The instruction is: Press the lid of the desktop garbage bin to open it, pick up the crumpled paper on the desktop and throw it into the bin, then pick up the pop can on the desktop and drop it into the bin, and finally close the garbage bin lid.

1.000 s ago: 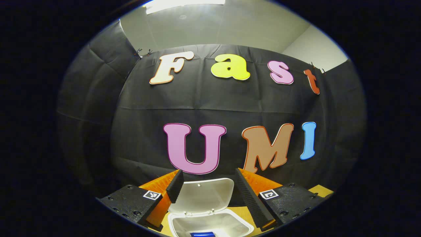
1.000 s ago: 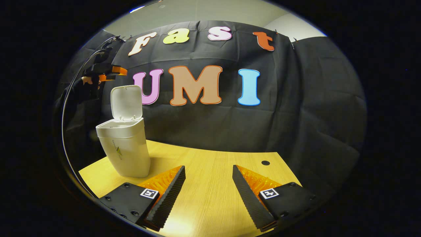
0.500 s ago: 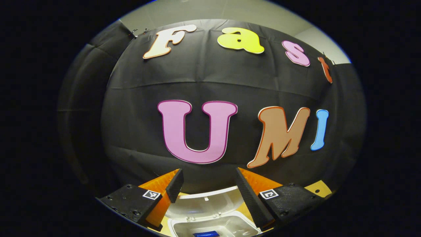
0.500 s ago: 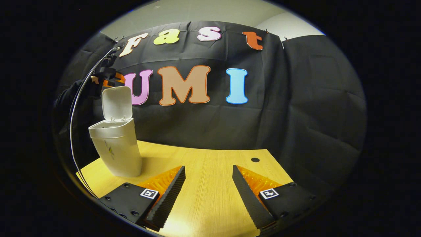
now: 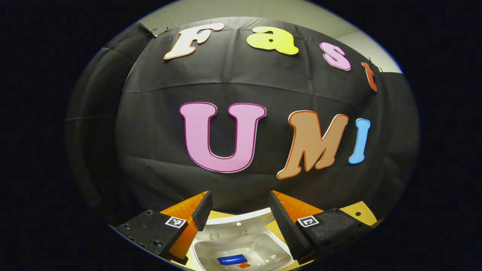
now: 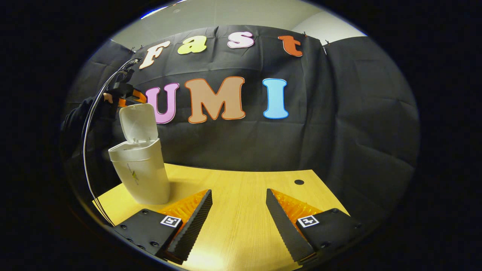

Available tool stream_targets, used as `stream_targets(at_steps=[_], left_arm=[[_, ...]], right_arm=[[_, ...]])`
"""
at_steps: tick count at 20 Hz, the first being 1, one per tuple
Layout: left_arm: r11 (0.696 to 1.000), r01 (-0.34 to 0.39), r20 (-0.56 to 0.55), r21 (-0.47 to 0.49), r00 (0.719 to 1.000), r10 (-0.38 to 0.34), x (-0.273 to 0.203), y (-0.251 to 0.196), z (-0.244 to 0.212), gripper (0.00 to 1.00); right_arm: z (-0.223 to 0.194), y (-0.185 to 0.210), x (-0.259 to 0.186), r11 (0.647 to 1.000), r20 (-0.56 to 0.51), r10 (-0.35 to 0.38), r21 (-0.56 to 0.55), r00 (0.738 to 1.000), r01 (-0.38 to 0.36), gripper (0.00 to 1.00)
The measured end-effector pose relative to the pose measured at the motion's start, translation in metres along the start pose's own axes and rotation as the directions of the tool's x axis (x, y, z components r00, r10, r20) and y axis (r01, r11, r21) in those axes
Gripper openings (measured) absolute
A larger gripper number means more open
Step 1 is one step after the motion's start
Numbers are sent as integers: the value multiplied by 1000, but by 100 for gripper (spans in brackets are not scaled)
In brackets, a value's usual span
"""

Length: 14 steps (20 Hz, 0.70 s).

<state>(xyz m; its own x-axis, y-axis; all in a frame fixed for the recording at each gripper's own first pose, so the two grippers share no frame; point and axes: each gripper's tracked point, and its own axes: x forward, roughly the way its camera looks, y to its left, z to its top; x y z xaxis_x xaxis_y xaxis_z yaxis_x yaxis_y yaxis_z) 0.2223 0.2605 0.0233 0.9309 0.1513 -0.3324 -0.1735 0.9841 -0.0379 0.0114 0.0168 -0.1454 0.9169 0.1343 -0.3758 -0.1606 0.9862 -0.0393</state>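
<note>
The white garbage bin [image 6: 141, 177] stands at the left of the wooden table, its lid [image 6: 138, 122] raised and leaning forward. In the left gripper view my left gripper [image 5: 237, 205] is open, straddling the top edge of the lid [image 5: 241, 220]; a blue pop can [image 5: 231, 259] lies inside the bin [image 5: 241, 248]. From the right gripper view, the left gripper [image 6: 126, 94] sits at the lid's top, held by a hand in a dark sleeve. My right gripper [image 6: 239, 195] hangs open over the table, nothing between its fingers.
The wooden table [image 6: 241, 184] has a small round hole [image 6: 299, 182] near its far right edge. Black cloth walls close the back and right. A thin cable [image 6: 88, 128] arcs down at the far left.
My left gripper has moved forward and down onto the lid's top edge, and the lid has tipped from upright toward the bin opening. The right gripper has stayed open, shifting only slightly.
</note>
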Motion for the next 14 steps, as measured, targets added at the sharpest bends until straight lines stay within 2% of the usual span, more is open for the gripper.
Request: stream_targets(at_steps=[9, 10, 11, 14], left_arm=[[999, 19, -53, -28, 998, -20, -57, -24, -63, 92], [999, 18, -63, -35, 998, -21, -60, -25, -70, 92], [999, 18, -78, -43, 997, -21, -63, -26, -80, 92], [998, 13, -122, -57, 992, -20, -69, -29, -105, 91]], right_arm=[[-2, 14, -1, 996, -10, 90, -21, 996, -90, 96], [-4, 13, -2, 995, -10, 94, -23, 996, -94, 99], [-5, 13, -2, 995, -13, 99, -23, 995, -99, 96], [-9, 11, -3, 994, -22, 109, -22, 994, -109, 96]])
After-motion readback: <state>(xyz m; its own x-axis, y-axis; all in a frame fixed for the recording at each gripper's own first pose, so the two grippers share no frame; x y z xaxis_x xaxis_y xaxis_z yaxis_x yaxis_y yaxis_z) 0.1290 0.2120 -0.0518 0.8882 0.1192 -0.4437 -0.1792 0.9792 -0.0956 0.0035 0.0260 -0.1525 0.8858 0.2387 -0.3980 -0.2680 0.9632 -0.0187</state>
